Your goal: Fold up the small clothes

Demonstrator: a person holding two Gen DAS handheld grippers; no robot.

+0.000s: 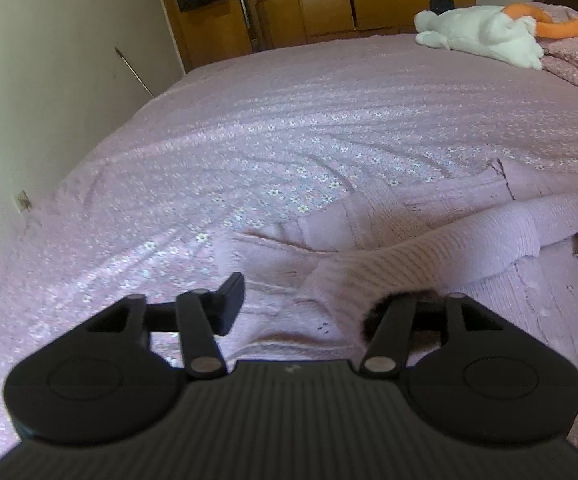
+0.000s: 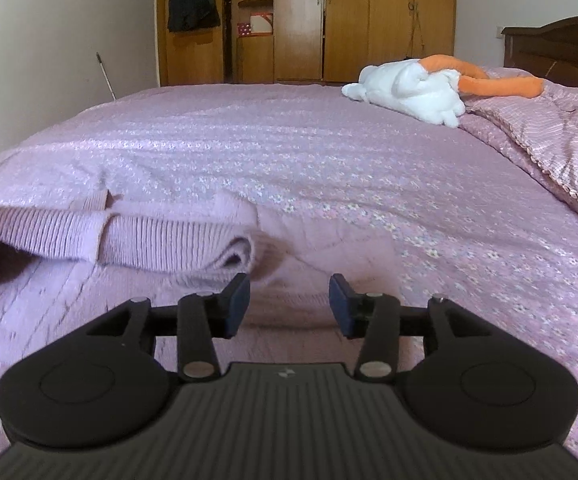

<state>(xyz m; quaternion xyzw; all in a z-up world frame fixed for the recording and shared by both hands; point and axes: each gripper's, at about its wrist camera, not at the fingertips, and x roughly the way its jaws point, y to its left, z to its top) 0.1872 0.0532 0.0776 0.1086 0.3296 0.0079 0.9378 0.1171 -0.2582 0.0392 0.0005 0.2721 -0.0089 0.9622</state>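
two open grippers over a lilac sweater half folded on a bed

the left gripper [image 1: 313,300] has its jaws spread wide. its left finger [image 1: 231,300] stands clear in the air; the right finger is hidden behind the cuff of a ribbed sleeve [image 1: 429,252], so it cannot be told whether that finger touches the knit. nothing is pinched between the jaws. the sleeve runs from just in front of this gripper off to the right, draped across the body of the lilac sweater [image 1: 409,208], which suggests it was laid inward as one fold of the garment.

the right gripper [image 2: 289,304] is also open, with a moderate gap between its two blue-padded fingers [image 2: 237,306], and it holds nothing. it hovers low just above the sweater's [image 2: 69,300] flat knit panel, near the rounded end of the folded sleeve [image 2: 149,240], which lies to its left. this placement reads as ready to take the nearest edge for the next fold.

the sweater lies near the front edge of the bedspread [image 2: 329,152], a pink floral cover close in colour to the knit, so the garment's edges are hard to pick out. beyond it the bedspread stretches wide and bare, giving plenty of room to fold away from the person. a white and orange plush toy [image 2: 409,88] lies far off near the pillow end, well apart from the work. a wall runs along the left side of the bed.
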